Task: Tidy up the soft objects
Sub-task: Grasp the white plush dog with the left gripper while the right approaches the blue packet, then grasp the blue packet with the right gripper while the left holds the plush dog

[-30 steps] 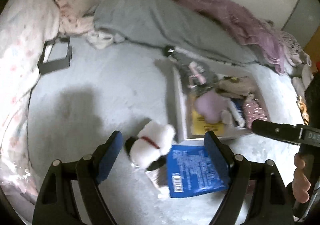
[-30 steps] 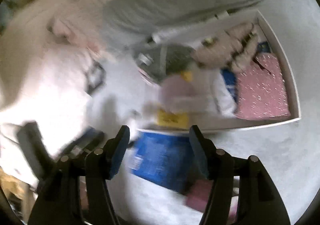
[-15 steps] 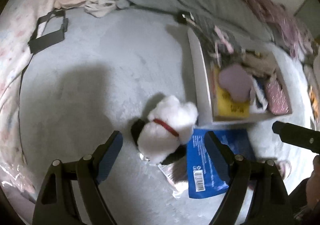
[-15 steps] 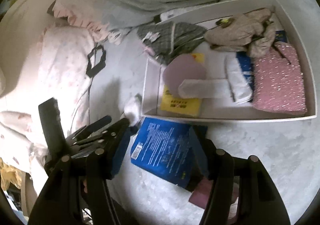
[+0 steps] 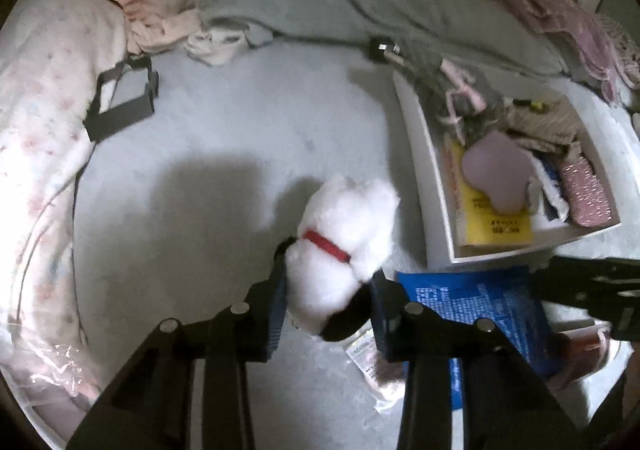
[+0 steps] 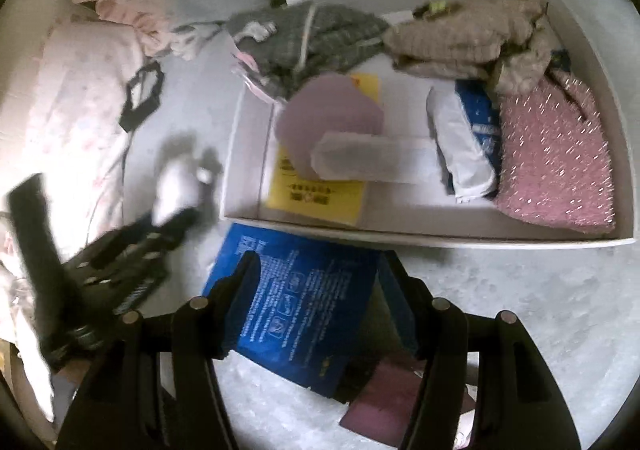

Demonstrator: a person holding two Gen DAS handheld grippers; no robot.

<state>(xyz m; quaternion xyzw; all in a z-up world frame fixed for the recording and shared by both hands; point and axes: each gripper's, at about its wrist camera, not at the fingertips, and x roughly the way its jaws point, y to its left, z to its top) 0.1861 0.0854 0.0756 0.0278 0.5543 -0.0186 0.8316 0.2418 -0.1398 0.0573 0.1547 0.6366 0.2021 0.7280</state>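
Left claw (image 5: pixel 328 302), wide a second ago, is now closing around the white plush toy (image 5: pixel 344 246) at frame centre, starting the pickup; right claw (image 6: pixel 320 298) hangs spread over the blue packet (image 6: pixel 296 302).

White plush dog (image 5: pixel 344 246), red collar, on bed

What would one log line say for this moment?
left gripper: closing around white plush dog | right gripper: open over blue packet | white tray: holds soft items
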